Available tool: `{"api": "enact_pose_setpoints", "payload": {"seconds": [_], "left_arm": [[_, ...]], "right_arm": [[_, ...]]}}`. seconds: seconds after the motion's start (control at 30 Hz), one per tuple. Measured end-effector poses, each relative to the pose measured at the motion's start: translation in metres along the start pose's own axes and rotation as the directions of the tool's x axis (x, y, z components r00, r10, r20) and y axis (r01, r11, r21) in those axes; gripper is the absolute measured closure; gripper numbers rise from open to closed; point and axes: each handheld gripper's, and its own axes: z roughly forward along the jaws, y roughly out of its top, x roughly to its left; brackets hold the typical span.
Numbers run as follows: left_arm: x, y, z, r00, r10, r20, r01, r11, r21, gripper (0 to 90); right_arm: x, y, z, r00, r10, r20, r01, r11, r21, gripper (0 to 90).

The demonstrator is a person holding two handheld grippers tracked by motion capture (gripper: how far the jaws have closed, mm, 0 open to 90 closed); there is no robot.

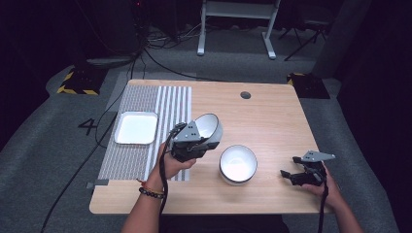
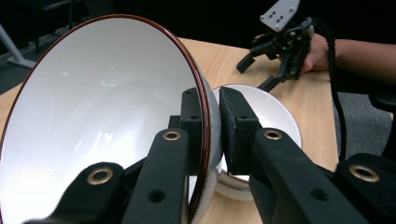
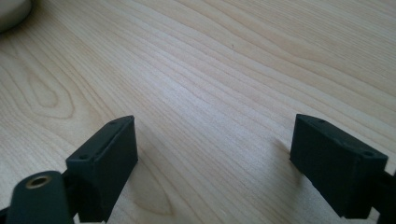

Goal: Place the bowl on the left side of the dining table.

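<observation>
Clamping the tilted bowl (image 2: 93, 121) by its rim, left gripper (image 2: 212, 126) holds it above a second bowl (image 1: 238, 164); right gripper (image 3: 215, 140) gapes wide, holding nothing.

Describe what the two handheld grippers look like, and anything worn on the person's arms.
Both are black, with two blocky fingers. The left gripper and the right gripper each carry a grey three-cornered plate on top and trail a black cable. Brass-coloured rivets show on the finger arms. The left wrist wears a dark beaded bracelet and a thin red band. The forearms are bare of sleeves.
</observation>
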Motion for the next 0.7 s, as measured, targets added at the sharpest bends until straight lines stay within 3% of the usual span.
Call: {"api": "enact_pose_setpoints", "payload": {"seconds": [0.03, 0.07, 0.27, 0.3, 0.7], "left_arm": [[0.002, -0.003, -0.002, 0.9998, 0.001, -0.017, -0.001, 1.0, -0.001, 80.3], [0.003, -0.005, -0.003, 0.9999, -0.014, -0.008, 0.014, 0.9998, 0.01, 80.3], [0.01, -0.01, -0.011, 0.999, -0.023, -0.037, 0.023, 0.9997, -0.001, 80.3], [0.014, -0.011, -0.015, 0.9979, -0.038, -0.052, 0.037, 0.9991, -0.021, 80.3], [0.034, -0.02, -0.03, 0.99, -0.071, -0.122, 0.07, 0.9975, -0.013, 80.3]], "right_arm": [[0.0, 0.0, 0.0, 1.0, 0.0, 0.0, 0.0, 1.0, 0.0, 15.0], [0.0, 0.0, 0.0, 1.0, 0.0, 0.0, 0.0, 1.0, 0.0, 15.0], [0.0, 0.0, 0.0, 1.0, 0.0, -0.001, 0.0, 1.0, 0.0, 15.0], [0.0, 0.0, 0.0, 1.0, 0.0, 0.0, 0.0, 1.0, 0.0, 15.0], [0.0, 0.0, 0.0, 1.0, 0.0, 0.0, 0.0, 1.0, 0.001, 15.0]]}}
